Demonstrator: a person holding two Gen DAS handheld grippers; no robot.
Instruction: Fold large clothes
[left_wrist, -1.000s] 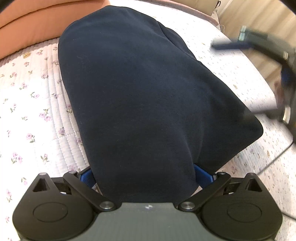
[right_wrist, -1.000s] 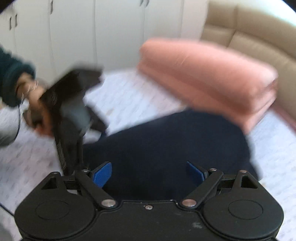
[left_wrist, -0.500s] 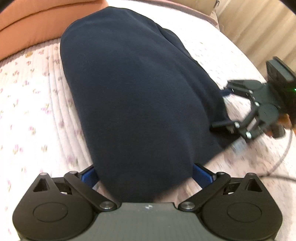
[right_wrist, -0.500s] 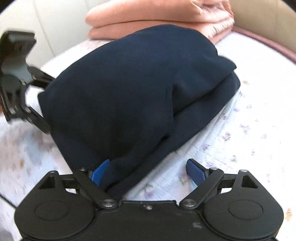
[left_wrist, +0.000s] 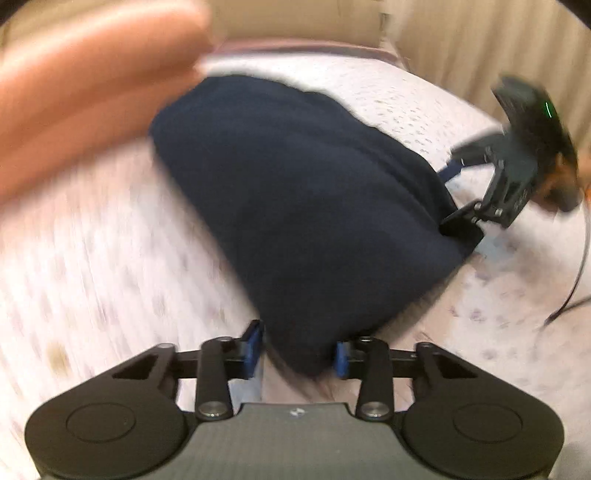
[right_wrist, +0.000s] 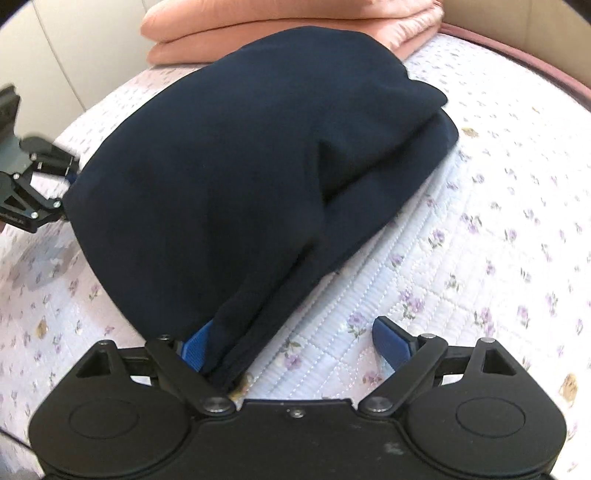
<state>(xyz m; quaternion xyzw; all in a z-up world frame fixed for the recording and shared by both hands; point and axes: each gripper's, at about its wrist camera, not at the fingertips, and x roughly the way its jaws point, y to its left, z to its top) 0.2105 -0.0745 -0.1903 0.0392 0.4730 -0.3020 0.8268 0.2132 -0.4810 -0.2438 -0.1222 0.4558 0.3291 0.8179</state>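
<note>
I'm working in a home bedroom: a bed under a floral quilted cover (right_wrist: 461, 258), folded peach blankets (right_wrist: 288, 22) stacked at the cover's far end, beige curtains (left_wrist: 461, 48) beyond the cover's right side.

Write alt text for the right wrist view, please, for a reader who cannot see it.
A folded navy garment lies on a floral quilted bedspread, its near corner between the open jaws of the right gripper. The left gripper meets the garment's left edge, and a folded peach blanket lies behind it.
</note>
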